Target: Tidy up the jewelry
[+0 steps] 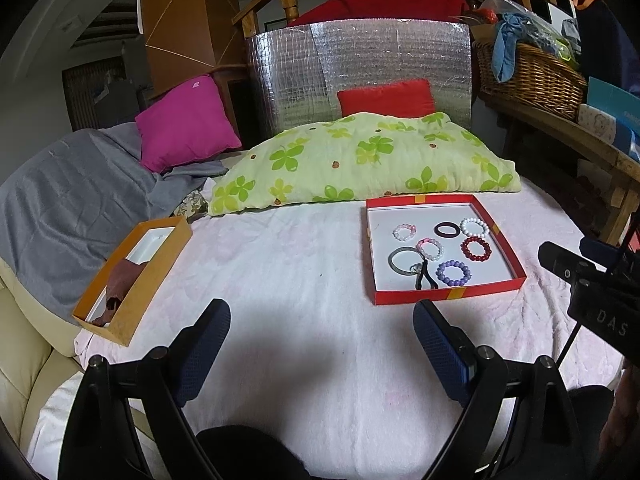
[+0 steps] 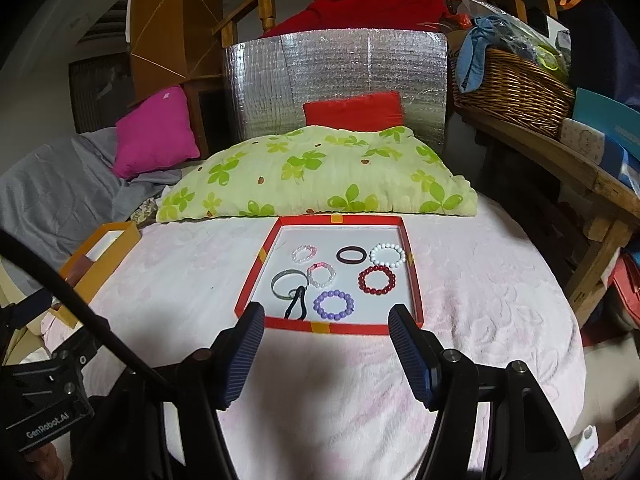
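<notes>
**Q:** Pink bedspread, and what lies on it?

**A:** Pink cloth covers a bed (image 2: 460, 280). A shallow red tray (image 2: 412, 268) lies toward the bed's right edge, just before a green-leaf pillow (image 2: 312, 176) at the far edge. An orange box (image 1: 160, 276) lies at the left edge, with brown cloth (image 1: 120, 280) inside.

**Q:** Where is the jewelry?

**A:** All in the red tray, spread apart: a white bracelet (image 2: 387, 255), a red bracelet (image 2: 377, 279), a purple bracelet (image 2: 333, 305), two pale pink bracelets (image 2: 303, 253) (image 2: 321, 275), a dark band (image 2: 351, 255), a grey bangle (image 2: 289, 284) and a black loop (image 2: 295, 307) touching that bangle.

**Q:** And the tools?

**A:** The right hand-held gripper (image 2: 326, 334) hangs over the tray's near edge, jaws spread wide and holding nothing. The left hand-held gripper (image 1: 322, 330) hangs over bare bedspread between box and tray, likewise spread and empty.

**Q:** Which step is this?

**A:** Hard to settle. Pieces lying neatly apart in the tray could be the sorted result, or a supply waiting to go to the orange box. If a pick follows, the purple bracelet lies nearest the right jaws; gripping it would call for a descent over one side of its ring, clear of the black loop.
</notes>
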Tool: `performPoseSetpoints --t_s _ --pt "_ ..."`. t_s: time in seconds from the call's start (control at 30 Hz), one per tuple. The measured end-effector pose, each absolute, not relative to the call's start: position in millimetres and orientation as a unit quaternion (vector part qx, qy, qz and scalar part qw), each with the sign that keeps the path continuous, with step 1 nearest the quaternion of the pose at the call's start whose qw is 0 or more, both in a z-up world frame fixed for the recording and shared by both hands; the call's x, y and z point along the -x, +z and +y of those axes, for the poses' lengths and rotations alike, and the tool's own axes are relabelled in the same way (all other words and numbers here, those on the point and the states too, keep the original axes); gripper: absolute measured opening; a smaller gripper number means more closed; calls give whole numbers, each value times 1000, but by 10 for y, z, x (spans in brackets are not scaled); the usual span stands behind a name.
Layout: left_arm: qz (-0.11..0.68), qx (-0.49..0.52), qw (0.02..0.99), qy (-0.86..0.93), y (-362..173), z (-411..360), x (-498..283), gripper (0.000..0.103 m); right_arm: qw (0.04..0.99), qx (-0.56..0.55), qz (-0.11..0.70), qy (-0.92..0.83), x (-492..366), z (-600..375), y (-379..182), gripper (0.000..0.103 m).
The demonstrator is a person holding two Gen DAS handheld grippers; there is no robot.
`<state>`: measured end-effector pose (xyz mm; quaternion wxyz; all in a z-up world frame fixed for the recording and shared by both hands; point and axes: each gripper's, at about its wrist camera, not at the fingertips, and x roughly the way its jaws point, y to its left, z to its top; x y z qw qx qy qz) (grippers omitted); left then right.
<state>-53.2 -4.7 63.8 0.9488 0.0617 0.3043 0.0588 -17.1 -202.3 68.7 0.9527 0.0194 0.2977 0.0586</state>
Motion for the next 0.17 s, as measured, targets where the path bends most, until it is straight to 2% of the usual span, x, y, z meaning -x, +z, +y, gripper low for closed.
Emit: performPoseSetpoints --t_s 0.17 --pt "310 -58 947 65 538 -92 311 93 953 -25 296 52 -76 -2171 590 71"
